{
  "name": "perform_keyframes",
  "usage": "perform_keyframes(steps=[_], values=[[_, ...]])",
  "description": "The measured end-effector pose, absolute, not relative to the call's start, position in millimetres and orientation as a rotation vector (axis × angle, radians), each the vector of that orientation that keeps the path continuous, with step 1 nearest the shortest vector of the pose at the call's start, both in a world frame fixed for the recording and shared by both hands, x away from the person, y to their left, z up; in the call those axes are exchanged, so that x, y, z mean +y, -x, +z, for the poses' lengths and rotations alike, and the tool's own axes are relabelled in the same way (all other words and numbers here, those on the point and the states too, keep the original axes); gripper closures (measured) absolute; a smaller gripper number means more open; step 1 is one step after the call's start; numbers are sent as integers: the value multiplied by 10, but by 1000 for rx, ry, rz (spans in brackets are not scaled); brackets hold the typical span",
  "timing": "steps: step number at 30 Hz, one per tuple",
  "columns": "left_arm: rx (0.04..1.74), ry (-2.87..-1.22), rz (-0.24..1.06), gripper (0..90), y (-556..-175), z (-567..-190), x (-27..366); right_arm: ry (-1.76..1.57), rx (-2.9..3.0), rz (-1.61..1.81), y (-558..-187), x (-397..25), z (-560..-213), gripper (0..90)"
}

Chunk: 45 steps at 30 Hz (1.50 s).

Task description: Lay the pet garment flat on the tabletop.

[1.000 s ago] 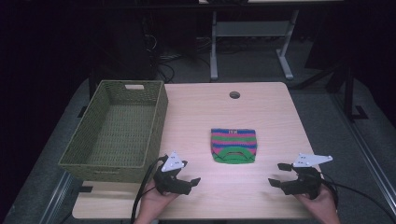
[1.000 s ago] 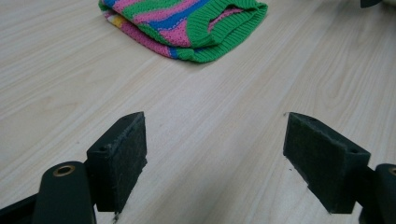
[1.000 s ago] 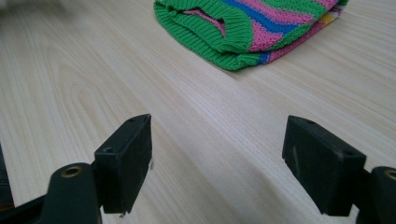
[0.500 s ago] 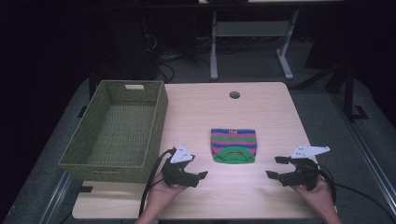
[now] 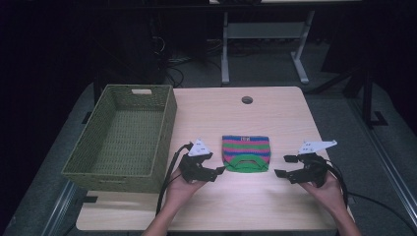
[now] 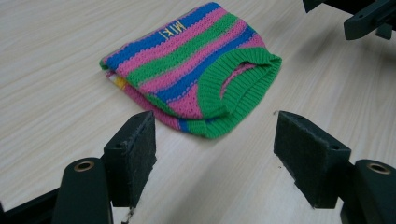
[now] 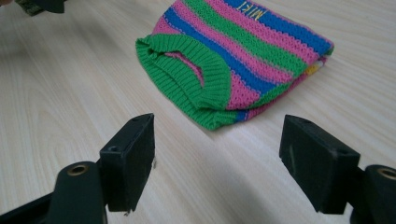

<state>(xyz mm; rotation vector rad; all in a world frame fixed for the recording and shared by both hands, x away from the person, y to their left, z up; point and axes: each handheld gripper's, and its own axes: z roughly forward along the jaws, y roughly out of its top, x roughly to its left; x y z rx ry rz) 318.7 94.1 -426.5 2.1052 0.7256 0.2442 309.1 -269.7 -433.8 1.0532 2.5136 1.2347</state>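
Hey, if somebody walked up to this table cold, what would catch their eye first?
Most likely the folded striped knit garment, pink, blue and green, lying flat near the middle of the wooden table. Next, the left gripper and right gripper, both with jaws open, flanking it from either side without touching it. Then the green woven basket standing at the table's left edge.

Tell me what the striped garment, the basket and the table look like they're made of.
Garment: knitted yarn, likely wool or acrylic; visible stitch loops and a ribbed green edge, matte. Basket: woven fibre or plastic strands, olive green; a fine weave pattern shows, but the exact material is unclear. Table: pale wood-look top, probably laminate; straight printed-looking grain and a smooth, faint sheen.
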Motion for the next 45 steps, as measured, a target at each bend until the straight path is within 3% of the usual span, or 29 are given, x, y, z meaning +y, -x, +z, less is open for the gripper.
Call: perform_keyframes(steps=[17, 22, 28, 34, 38, 45], values=[[741, -2159, 202, 317, -3600, -4341, 616, -1079, 2562, 1140, -3501, -2392, -4372, 325], [752, -2189, 158, 421, -3689, -4488, 551, -1100, 2579, 1101, -3597, -2294, -4489, 409], [715, -2237, 172, 599, -3717, -4577, 484, -1108, 2611, 1077, -3675, -2227, -4558, 592], [677, -2290, 175, 728, -3700, -4592, 441, -1078, 2634, 1042, -3666, -2177, -4574, 716], [668, -2304, 177, 757, -3685, -4588, 439, -1054, 2649, 1044, -3642, -2164, -4588, 766], [657, -2331, 189, 755, -3644, -4568, 444, -1031, 2671, 1052, -3610, -2140, -4587, 774]])
